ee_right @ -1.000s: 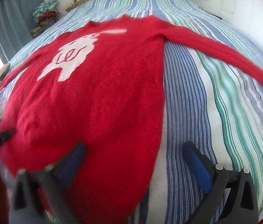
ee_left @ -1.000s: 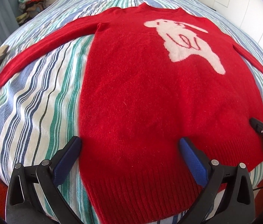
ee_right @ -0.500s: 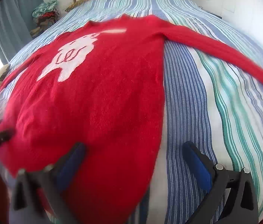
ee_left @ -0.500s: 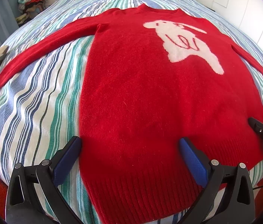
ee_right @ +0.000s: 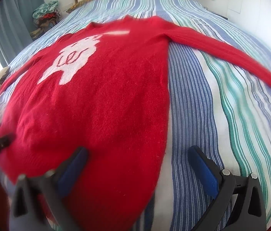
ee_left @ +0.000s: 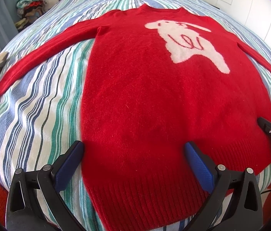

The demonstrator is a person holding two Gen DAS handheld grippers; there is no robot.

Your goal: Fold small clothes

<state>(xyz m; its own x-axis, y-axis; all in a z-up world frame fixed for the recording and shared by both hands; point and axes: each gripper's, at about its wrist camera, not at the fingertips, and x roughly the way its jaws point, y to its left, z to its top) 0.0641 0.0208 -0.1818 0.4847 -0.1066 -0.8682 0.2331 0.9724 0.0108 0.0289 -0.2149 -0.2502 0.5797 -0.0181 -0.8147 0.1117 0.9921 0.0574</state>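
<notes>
Lying flat and face up on the striped bed [ee_left: 39,100], the red sweater [ee_left: 154,100] has both sleeves spread wide and its white animal motif [ee_left: 189,44] showing, so the fold proper looks not yet begun; this reads as the approach to the first grasp. The left gripper [ee_left: 133,154] hangs just above the sweater's ribbed hem [ee_left: 145,192], jaws wide apart and holding nothing, one blue pad at the sweater's left side edge and the other over its body. The right gripper [ee_right: 137,159] hangs near the opposite hem corner, jaws equally spread and empty, straddling the sweater's right side edge with one pad over knit and one over bedspread; whether any pad touches the cloth I cannot tell. Its view is blurred at the near left, so detail there is unsure. Judging from this, the next move calls for each gripper to drop onto the hem near its own corner, pinch both layers of knit, and carry the hem up toward the neckline [ee_left: 160,9], or else to bring the sleeves [ee_left: 45,48] in across the body first. The fuzzy knit is thick, so a shallow pinch could catch only the top layer.
</notes>
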